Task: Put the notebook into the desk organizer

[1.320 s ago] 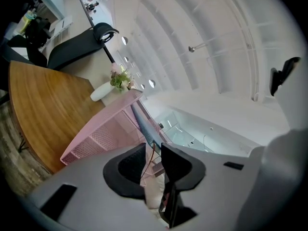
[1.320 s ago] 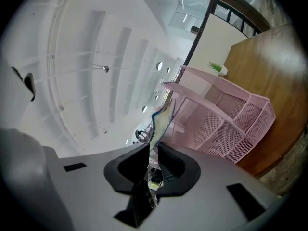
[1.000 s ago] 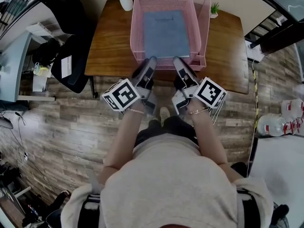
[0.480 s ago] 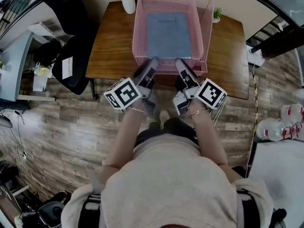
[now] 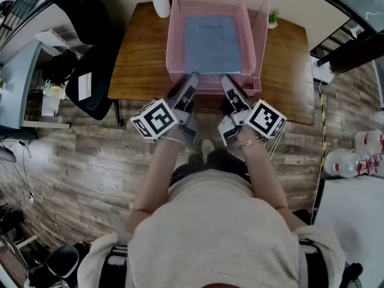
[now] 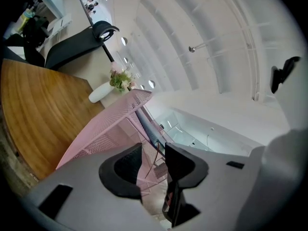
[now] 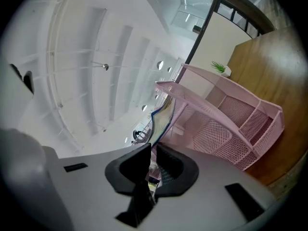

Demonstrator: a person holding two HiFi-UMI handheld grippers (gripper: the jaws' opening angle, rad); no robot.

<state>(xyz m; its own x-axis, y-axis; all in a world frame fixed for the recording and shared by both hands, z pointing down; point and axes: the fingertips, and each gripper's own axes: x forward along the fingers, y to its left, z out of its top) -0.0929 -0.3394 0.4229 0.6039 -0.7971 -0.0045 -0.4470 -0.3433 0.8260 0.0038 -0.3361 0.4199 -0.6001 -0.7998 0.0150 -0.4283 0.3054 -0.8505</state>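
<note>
One grey-brown wood-plank floor [image 5: 78, 161] under everything, seen from above past a person's pale top and bare forearms. Next in size, a rectangular brown wooden table [image 5: 138, 59], with a black office chair [image 5: 90, 80] off its left edge. Standing on the table's middle and reaching from the far edge almost to the near edge, a pink wire-mesh desk organizer [image 5: 174, 35] — a deep open tray with a further mesh wall along its right side. Lying flat on the tray's bottom, a blue-grey rectangular notebook [image 5: 211, 41], inside the walls, its near edge just short of the organizer's near rim.

At that near rim, both hand-held grippers, tips side by side and pointing into the tray. Left gripper [image 5: 193, 77]: jaws opening, pads well apart, nothing pinched; pink mesh and the notebook's thin edge visible beyond the gap in the left gripper view. Right gripper [image 5: 224, 78]: jaws closing, only a narrow slit between the pads, pink mesh visible through it; notebook's edge rising just beyond the tips in the right gripper view, not clamped as far as can be seen. A black-and-white marker cube on each gripper, just off the table's near edge.

At the table's far left corner, just beside the organizer, a small white vase [image 5: 160, 3] of pale flowers. Near the far right corner — smallest of all — a tiny green potted plant [image 5: 273, 15] in a white pot.
</note>
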